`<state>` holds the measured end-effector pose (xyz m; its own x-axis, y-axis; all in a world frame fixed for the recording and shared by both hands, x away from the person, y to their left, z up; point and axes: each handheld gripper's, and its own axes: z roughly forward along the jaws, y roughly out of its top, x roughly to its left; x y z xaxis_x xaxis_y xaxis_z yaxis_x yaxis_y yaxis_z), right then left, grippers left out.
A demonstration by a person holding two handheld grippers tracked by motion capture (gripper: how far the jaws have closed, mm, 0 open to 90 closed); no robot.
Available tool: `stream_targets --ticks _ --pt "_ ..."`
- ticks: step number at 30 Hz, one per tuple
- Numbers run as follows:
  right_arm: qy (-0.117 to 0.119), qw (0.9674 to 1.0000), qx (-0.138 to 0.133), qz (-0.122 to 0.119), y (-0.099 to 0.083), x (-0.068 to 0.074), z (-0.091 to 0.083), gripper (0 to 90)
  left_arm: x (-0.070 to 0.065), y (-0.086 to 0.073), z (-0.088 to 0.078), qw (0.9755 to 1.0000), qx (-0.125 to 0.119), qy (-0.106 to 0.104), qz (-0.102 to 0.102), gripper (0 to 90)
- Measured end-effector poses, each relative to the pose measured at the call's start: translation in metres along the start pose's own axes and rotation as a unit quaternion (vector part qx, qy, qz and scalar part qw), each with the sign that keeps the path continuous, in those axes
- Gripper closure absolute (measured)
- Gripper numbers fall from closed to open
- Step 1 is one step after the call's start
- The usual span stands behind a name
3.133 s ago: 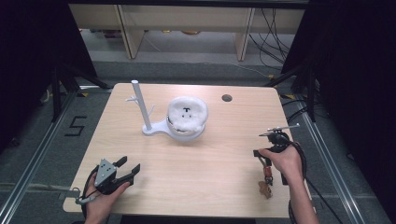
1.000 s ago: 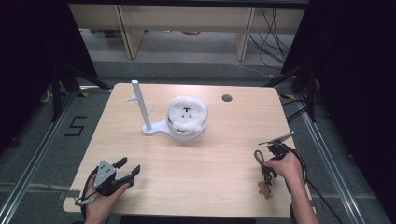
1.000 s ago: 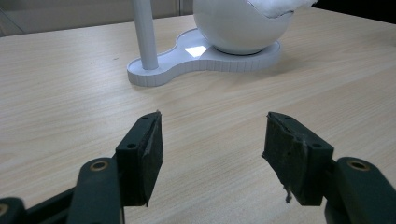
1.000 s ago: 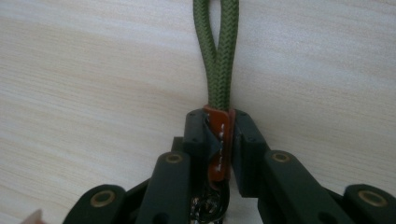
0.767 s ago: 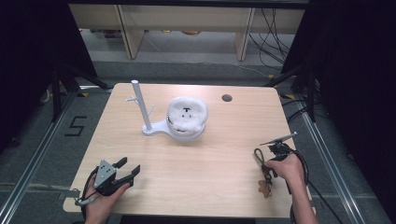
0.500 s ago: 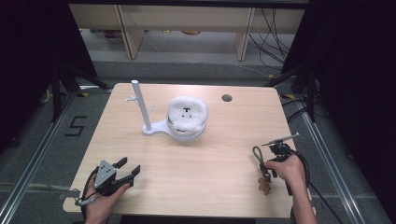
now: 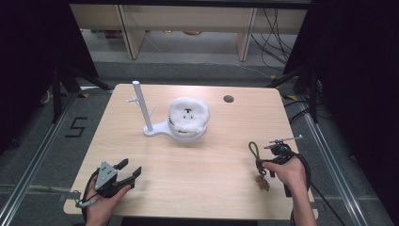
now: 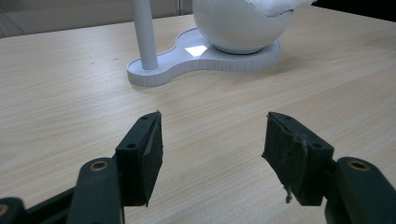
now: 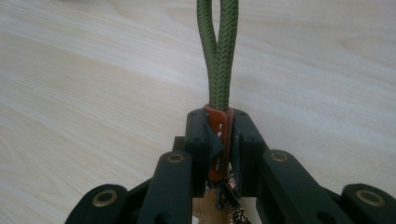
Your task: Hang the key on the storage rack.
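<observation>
A key ring with an olive-green cord loop (image 7: pixel 254 149) and a brown charm (image 7: pixel 261 182) lies on the table's right side. My right gripper (image 7: pixel 261 163) is shut on it. In the right gripper view the jaws (image 9: pixel 218 122) clamp an orange-brown tab (image 9: pixel 215 128) at the base of the cord (image 9: pixel 217 56), which runs straight ahead. A white stand with a thin post (image 7: pixel 141 108) and a fluffy white ball (image 7: pixel 188 115) sits at the table's middle back. My left gripper (image 7: pixel 131 167) rests open near the front left corner, its jaws (image 8: pixel 212 135) facing the stand's base (image 8: pixel 201 58) with nothing between them.
A round cable hole (image 7: pixel 228 99) lies in the wooden tabletop (image 7: pixel 207 188) at the back right. Short pegs branch off the post (image 8: pixel 144 32). Black frame legs and cables stand beyond the table's right edge.
The right hand has drawn back toward the near edge with the key ring, and the green loop now lies out in front of it. The left hand has kept still.
</observation>
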<state>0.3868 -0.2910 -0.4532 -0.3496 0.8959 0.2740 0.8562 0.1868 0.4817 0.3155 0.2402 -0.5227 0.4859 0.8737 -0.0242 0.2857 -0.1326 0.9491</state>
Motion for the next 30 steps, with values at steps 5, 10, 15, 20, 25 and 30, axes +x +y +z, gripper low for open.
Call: stream_targets --ticks 5,10,15,20,25,30 --pt "0.007 0.9999 -0.015 -0.004 0.003 0.01 -0.005 79.6 0.0 0.0 0.0 1.0 0.0 0.0 0.001 36.9" --pt "0.012 0.9989 -0.045 -0.001 0.006 0.022 -0.011 79.6 0.0 0.0 0.001 1.0 -0.006 -0.006 0.002 36.9" --pt "0.053 0.9937 -0.098 -0.018 0.007 0.028 -0.008 79.6 0.0 0.0 0.0 1.0 0.001 -0.002 0.002 36.9" --pt "0.057 0.9911 -0.117 -0.027 0.008 0.032 -0.005 79.6 0.0 0.0 0.0 1.0 0.0 -0.002 0.002 36.8" --pt "0.064 0.9884 -0.134 -0.032 0.007 0.036 -0.004 79.6 0.0 0.0 0.0 1.0 0.0 -0.003 0.003 36.8" --pt "0.071 0.9841 -0.157 -0.042 0.007 0.041 -0.001 79.6 0.0 0.0 0.001 1.0 -0.005 -0.007 0.003 36.8"
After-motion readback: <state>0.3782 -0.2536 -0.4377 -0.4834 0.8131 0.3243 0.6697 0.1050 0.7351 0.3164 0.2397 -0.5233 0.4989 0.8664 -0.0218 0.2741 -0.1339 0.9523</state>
